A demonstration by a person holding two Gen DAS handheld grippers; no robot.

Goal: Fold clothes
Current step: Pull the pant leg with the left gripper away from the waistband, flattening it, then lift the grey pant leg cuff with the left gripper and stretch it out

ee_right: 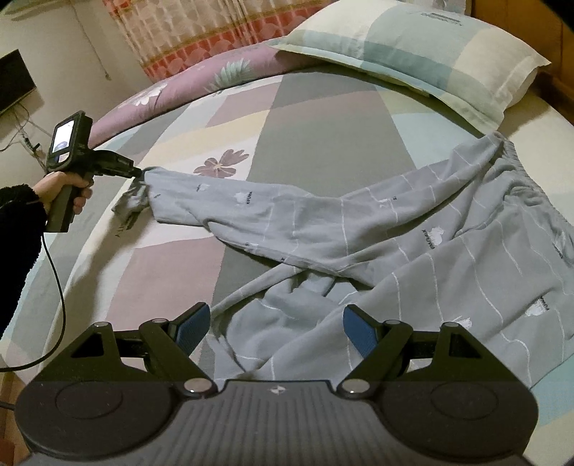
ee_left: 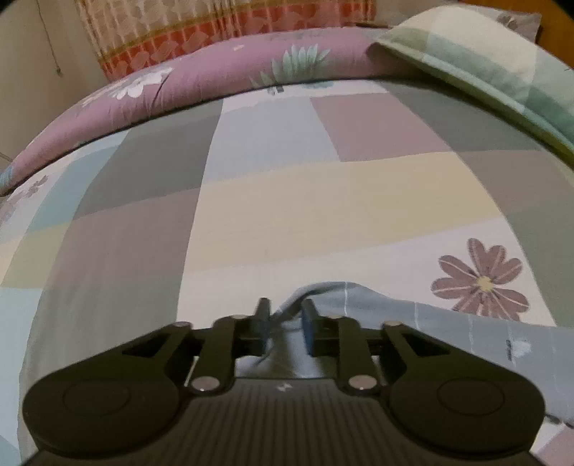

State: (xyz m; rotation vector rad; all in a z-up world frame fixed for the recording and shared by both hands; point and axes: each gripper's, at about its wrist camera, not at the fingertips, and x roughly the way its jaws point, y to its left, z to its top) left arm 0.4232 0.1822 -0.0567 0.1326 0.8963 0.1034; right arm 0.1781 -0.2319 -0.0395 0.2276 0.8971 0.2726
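Grey pyjama trousers (ee_right: 394, 233) with thin white lines lie spread on the bed, waistband at the right, the two legs crossing in the middle. My left gripper (ee_right: 138, 172), held by a hand (ee_right: 57, 186) in a dark sleeve, sits at the end of the far leg. In the left wrist view that leg's cuff (ee_left: 297, 297) runs loosely between my left gripper's (ee_left: 286, 319) fingers, which stand a little apart and do not press on it. My right gripper (ee_right: 272, 326) is wide open just above the near leg, with cloth below the gap and nothing pinched.
The bed has a patchwork sheet (ee_right: 305, 136) with flower prints. A pillow (ee_right: 412, 53) lies at the far right and a purple floral quilt (ee_right: 179, 89) is rolled along the far edge. A patterned curtain (ee_right: 201, 28) hangs behind. A dark screen (ee_right: 14, 79) is at the left wall.
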